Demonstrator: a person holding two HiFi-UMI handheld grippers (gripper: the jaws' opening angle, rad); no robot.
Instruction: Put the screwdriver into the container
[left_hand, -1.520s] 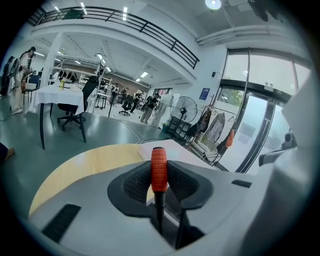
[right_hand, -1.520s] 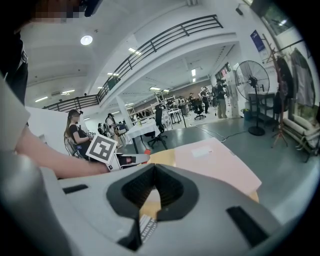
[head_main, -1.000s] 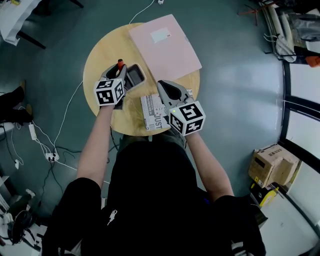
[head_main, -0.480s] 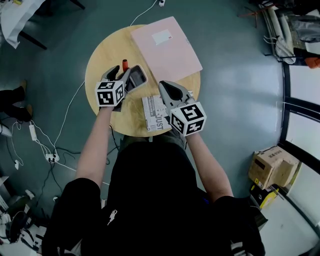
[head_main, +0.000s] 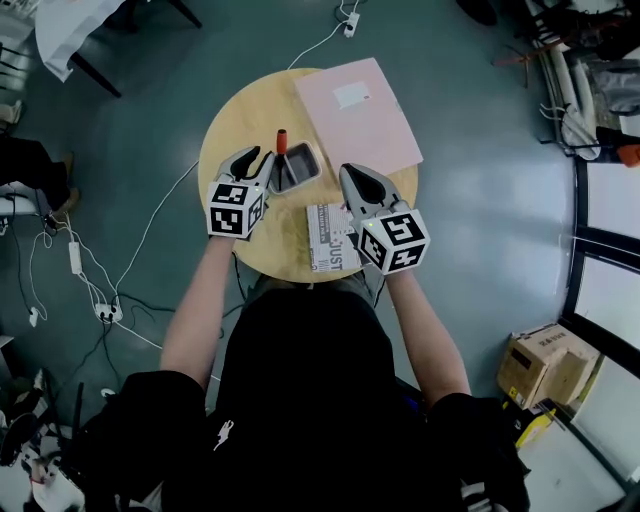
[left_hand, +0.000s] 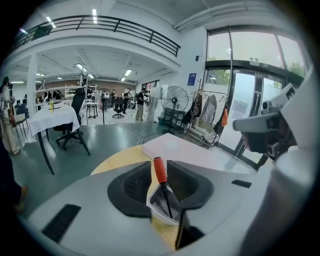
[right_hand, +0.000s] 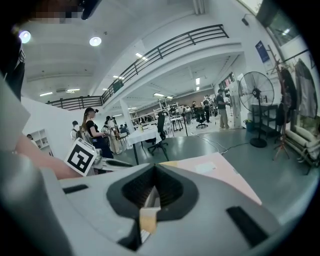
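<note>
- Round table (head_main: 240, 115) bears the container (head_main: 308, 160)
- Pink folder (head_main: 360, 115) lies just beyond the container, to its right
- Both forearms (head_main: 200, 300) reach forward, 1 each side of the container
- Right gripper (head_main: 350, 176), right of the container, jaws together, empty
- Left gripper (head_main: 256, 160), just left of the container, narrow jaws closing on nothing
- Screwdriver (head_main: 283, 140) leans inside the container, orange handle past its far rim

This is a large open lab or workshop hall. Beyond the round wooden surface (head_main: 240, 125) a railed mezzanine (left_hand: 125, 27) runs overhead, above cloth-covered tables (left_hand: 52, 117), an office chair (left_hand: 76, 107), a pedestal fan (left_hand: 174, 100), a clothes rack (left_hand: 205, 112) and glass doors (left_hand: 250, 105). Around the surface, cables (head_main: 150, 232), a power strip (head_main: 103, 313) and a cardboard box (head_main: 540, 362) lie on the teal floor (head_main: 480, 230).
</note>
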